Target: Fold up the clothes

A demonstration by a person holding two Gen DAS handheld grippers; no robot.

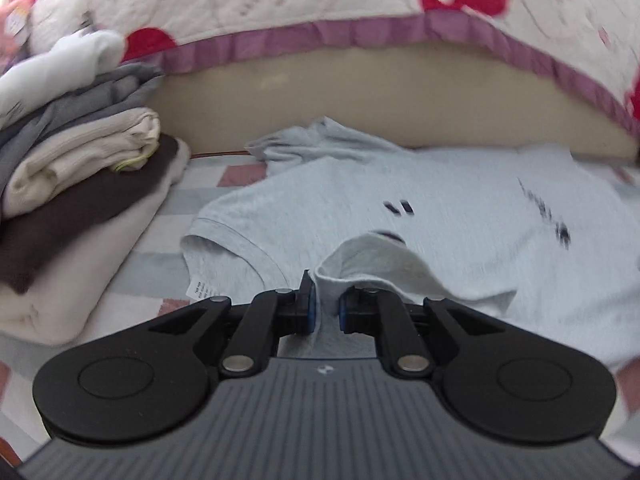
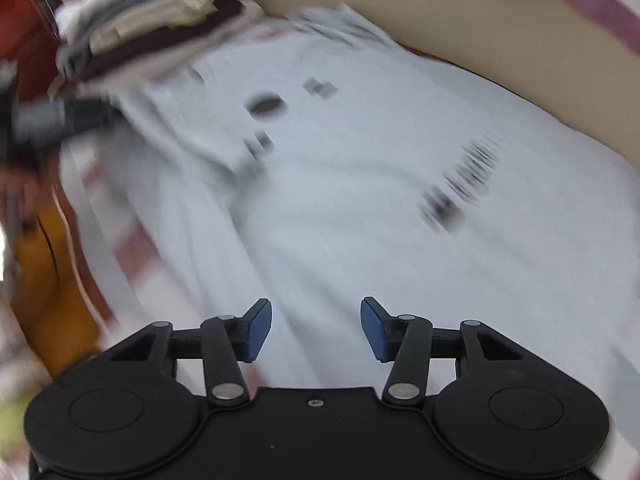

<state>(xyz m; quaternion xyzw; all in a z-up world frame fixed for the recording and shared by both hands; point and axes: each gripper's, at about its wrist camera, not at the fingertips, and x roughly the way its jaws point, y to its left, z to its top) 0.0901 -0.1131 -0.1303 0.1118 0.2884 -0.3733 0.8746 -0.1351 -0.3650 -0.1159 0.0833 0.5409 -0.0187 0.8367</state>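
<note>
Motion blur smears the grey T-shirt (image 2: 360,200) print; left gripper (image 1: 325,306) pinches its raised edge, right gripper (image 2: 316,328) spread above it, beside the folded stack (image 1: 80,168).

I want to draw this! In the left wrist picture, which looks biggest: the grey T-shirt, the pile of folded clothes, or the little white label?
Biggest to smallest, as they look:
1. Light grey cotton T-shirt, spread across the bed.
2. Stack of folded clothes in white, grey, cream and brown; it sits nearer the edge, so this is less sure.
3. Small white printed label, by far the tiniest.
</note>
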